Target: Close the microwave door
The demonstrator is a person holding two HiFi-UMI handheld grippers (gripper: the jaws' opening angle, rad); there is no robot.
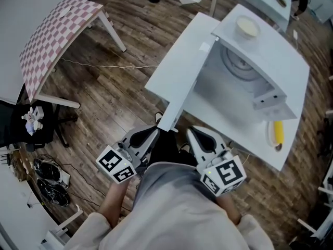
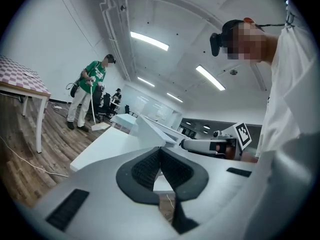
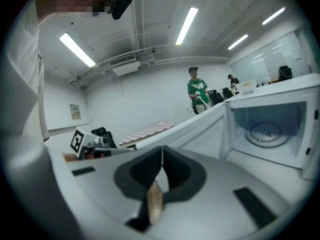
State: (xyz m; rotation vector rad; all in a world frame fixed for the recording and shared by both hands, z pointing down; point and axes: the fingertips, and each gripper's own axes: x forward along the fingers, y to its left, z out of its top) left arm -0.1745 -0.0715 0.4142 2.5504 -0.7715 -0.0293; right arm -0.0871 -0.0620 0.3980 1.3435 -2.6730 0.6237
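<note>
Nearest, at 6 o'clock in the head view, the left tongs and right tongs are each pinched fully together on nothing, tips aimed toward 12. Just past those tips is the free end of the microwave door, which is swung wide open. Its long axis runs from there up to the hinge near 1 o'clock. Farther off, at 2 o'clock, the microwave stands on the white desk, cavity open.

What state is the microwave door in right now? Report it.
Open. The microwave door stands angled far out from the microwave, leaving the turntable inside exposed in both the head view and the right gripper view.
</note>
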